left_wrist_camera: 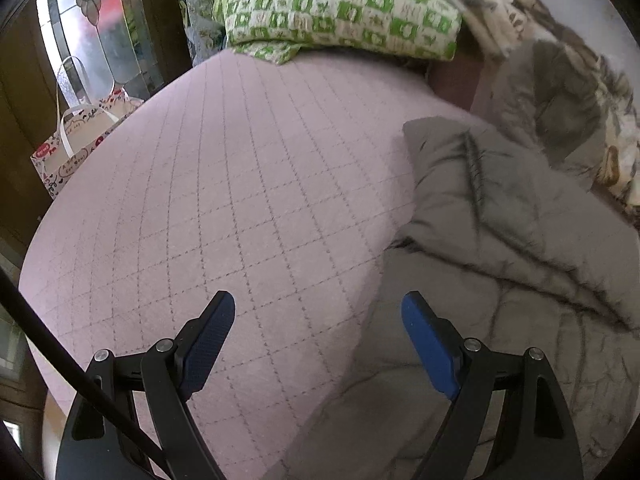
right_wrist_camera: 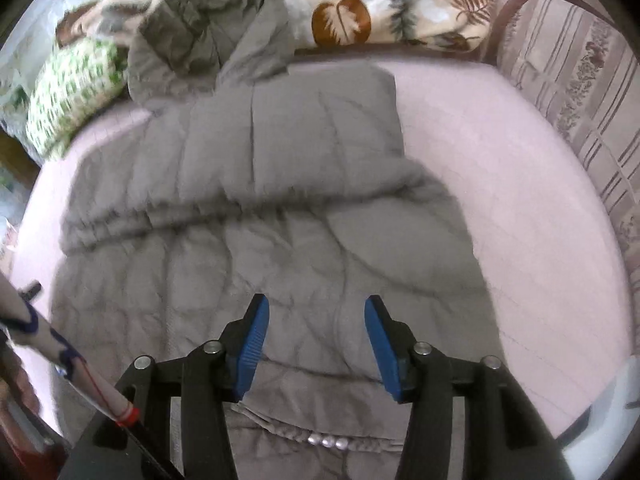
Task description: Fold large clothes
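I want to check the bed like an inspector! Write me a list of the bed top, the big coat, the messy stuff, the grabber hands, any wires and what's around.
Surface: pink quilted bed cover, mostly bare on one side.
Job's things: grey padded coat lying spread out, partly folded, snaps showing near its bottom edge.
Clutter: green checked pillow, leaf-print blanket bunched at the far edge.
Grippers: left gripper open, over the coat's edge, holding nothing; right gripper open above the coat, holding nothing.
Cables: nothing seen for sure.
Surroundings: gift bag beside the bed, striped upholstery.
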The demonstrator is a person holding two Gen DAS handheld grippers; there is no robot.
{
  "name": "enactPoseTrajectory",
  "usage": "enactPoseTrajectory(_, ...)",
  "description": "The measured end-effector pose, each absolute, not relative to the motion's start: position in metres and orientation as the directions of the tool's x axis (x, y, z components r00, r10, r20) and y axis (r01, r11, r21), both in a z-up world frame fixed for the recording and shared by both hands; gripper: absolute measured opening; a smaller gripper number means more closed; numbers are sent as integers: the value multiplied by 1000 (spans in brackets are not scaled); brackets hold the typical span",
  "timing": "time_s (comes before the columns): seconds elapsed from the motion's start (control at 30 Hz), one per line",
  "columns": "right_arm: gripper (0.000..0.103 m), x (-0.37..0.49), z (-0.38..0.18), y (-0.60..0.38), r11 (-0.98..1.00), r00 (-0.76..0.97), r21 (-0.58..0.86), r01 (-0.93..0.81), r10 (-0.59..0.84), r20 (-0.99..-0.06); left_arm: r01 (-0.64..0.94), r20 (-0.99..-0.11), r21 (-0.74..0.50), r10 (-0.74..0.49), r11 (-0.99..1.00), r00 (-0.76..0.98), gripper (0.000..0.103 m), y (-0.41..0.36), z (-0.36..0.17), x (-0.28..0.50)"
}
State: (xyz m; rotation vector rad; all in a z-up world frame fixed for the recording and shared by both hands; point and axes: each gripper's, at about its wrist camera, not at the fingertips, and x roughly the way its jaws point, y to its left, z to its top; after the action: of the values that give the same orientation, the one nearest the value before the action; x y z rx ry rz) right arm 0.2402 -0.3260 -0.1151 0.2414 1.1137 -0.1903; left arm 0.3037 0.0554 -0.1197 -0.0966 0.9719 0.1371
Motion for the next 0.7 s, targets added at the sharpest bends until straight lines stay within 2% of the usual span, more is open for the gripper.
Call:
enactPoseTrajectory(0.13, 57, 275, -85, -312, 954, 481, 179, 239, 43, -876, -157, -808, -41, 59, 987, 586, 85, 52, -115, 303)
enactPoseTrajectory(0.27, 62, 340, -60, -273, 973, 540, 165, 164, 52, -840, -166, -818, -80, 30, 983, 575, 85, 55, -116, 310)
enactPoseTrajectory(0.4, 63, 413, -43, -239, 974, 592, 175, 142, 58, -803, -168, -821, -95, 18, 981, 571, 85, 58, -117, 318)
enactPoseTrajectory(0.53, 69, 488, -27, -211, 978, 625, 140, 157, 12, -781, -171, -822, -115, 2, 979, 569, 85, 61, -118, 330)
enactPoseTrajectory(0.7, 79, 575, -14, -192, 956, 656, 202, 214, 13, -755, -181, -844, -119, -4, 976, 536, 85, 61, -130, 345)
